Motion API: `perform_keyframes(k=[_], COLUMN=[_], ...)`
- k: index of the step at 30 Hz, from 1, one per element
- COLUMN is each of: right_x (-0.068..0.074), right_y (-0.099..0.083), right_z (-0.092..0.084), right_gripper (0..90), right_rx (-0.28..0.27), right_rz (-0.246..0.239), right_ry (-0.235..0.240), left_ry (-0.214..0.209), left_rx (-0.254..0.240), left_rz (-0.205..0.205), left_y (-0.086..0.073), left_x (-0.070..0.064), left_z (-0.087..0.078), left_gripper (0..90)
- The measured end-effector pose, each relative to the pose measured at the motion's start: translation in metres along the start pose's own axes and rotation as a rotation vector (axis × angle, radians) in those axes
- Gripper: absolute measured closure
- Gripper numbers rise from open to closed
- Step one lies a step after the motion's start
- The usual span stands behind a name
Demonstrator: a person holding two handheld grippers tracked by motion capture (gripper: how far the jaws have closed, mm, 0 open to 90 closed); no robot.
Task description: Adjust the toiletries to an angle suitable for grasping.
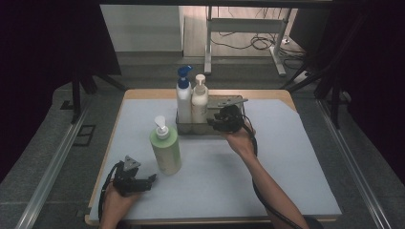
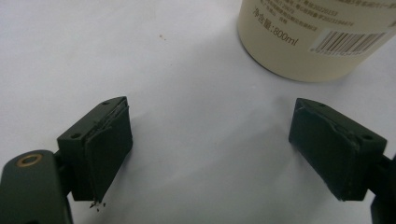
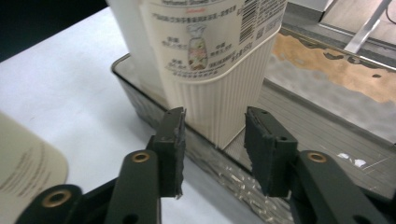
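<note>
Right gripper [image 3: 215,140] jaws apart, beside cream bottle [image 3: 210,56] upright in tray [image 3: 140,100]; left gripper [image 2: 210,149] jaws apart.

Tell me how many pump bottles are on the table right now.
3. The blue-capped bottle and the cream bottle stand side by side in the clear tray; the green bottle stands on the mat in front of the tray.

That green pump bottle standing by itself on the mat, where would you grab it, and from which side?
Probably around the wide body of the green bottle, below the pump. It stands upright with open mat around it, apart from the tray. The left gripper, jaws open, lies low near its base, so a level approach from the person's side looks easiest; the thin pump neck offers less hold.
</note>
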State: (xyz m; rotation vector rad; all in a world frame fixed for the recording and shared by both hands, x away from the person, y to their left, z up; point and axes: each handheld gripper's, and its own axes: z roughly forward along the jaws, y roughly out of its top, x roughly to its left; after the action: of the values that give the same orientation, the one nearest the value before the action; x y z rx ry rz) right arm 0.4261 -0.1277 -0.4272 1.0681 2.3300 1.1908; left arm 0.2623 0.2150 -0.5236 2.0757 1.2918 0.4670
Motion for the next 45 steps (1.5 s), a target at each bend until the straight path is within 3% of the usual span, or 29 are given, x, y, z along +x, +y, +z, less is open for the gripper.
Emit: perform_keyframes(k=[13, 23, 32, 36, 45], right_x=[0.015, 0.029, 0.038, 0.045, 0.059], right_y=[-0.023, -0.036, -0.046, -0.053, -0.061], right_z=[-0.026, -0.035, -0.036, -0.035, -0.032], right_gripper=[38.3, 23.4, 11.6, 1.8, 0.0], right_rx=[-0.009, -0.003, 0.003, 0.012, 0.018], right_rz=[-0.046, -0.092, -0.13, -0.161, -0.2], right_ry=[0.089, 0.125, 0.156, 0.152, 0.186], left_ry=[0.0, 0.001, 0.001, 0.001, 0.001], left_rx=[0.001, 0.001, 0.001, 0.0, -0.003], left_rz=[0.001, 0.001, 0.002, 0.001, -0.003], left_y=[0.0, 0.0, 0.0, 0.0, 0.0], left_x=[0.0, 0.0, 0.0, 0.0, -0.001], left_z=[0.0, 0.0, 0.0, 0.0, 0.0], left_gripper=[13.3, 13.3, 13.3, 13.3, 13.3])
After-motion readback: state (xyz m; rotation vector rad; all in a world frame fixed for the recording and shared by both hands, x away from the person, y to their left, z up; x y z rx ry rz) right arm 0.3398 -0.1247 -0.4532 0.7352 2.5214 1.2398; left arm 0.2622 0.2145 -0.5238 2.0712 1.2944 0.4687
